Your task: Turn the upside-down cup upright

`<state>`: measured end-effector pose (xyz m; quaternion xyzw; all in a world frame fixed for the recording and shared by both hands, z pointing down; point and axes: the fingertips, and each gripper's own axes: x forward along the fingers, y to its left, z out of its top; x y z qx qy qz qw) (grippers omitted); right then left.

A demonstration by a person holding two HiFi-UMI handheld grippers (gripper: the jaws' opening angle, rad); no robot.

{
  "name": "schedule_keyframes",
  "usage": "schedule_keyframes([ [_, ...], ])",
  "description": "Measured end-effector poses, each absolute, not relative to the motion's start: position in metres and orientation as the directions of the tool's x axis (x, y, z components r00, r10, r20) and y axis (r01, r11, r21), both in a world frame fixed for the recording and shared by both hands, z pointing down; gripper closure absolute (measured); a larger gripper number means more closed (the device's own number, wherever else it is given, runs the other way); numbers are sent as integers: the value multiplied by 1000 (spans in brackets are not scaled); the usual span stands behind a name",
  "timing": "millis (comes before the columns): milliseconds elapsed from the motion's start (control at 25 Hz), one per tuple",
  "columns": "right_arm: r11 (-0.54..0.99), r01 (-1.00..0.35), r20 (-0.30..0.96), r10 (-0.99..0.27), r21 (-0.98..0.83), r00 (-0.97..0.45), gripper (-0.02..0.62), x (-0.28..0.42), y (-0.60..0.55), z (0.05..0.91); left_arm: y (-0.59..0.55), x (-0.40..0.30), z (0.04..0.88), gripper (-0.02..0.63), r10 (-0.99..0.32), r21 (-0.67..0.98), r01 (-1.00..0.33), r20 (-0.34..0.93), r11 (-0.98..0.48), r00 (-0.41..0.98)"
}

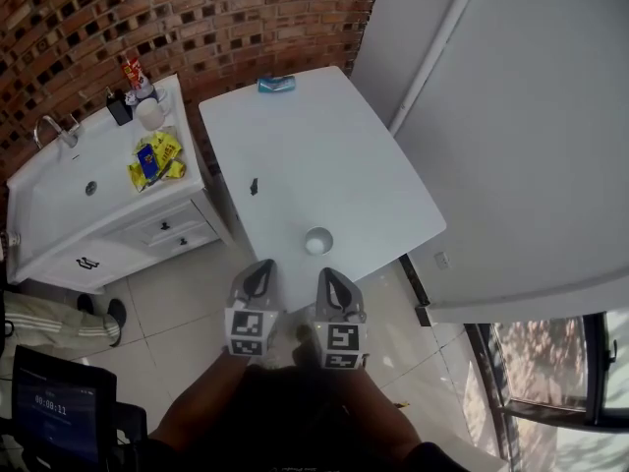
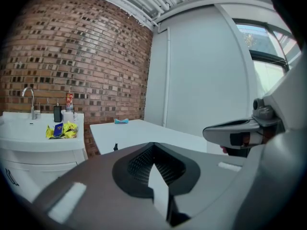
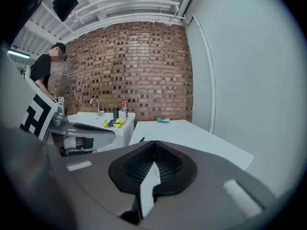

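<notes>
A small white cup stands upside down on the white table, close to its near edge. Both grippers hover side by side over the floor just short of that edge, jaws pointing at the table. My left gripper is shut and empty, a little left of the cup. Also shut and empty, my right gripper sits just below the cup. In the left gripper view the shut jaws fill the foreground, and the right gripper shows beside them. The right gripper view shows its own shut jaws; they hide the cup.
A small black object lies mid-table and a blue item at the far end. Left of the table stands a white sink cabinet with yellow packets and a mug. A white wall runs along the right. Someone's leg is at the left.
</notes>
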<state>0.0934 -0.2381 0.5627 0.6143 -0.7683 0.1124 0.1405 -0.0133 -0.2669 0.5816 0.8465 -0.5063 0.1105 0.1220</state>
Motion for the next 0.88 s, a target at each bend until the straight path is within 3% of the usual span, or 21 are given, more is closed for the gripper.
schedule_keyframes([
  [240, 230, -973, 433, -876, -9, -211, 582, 89, -209, 579, -236, -11, 574, 611, -814, 84, -864, 301, -496, 497],
  [880, 216, -976, 429, -884, 27, -184, 581, 90, -132, 568, -161, -21, 568, 611, -785, 105, -847, 328, -522, 525],
])
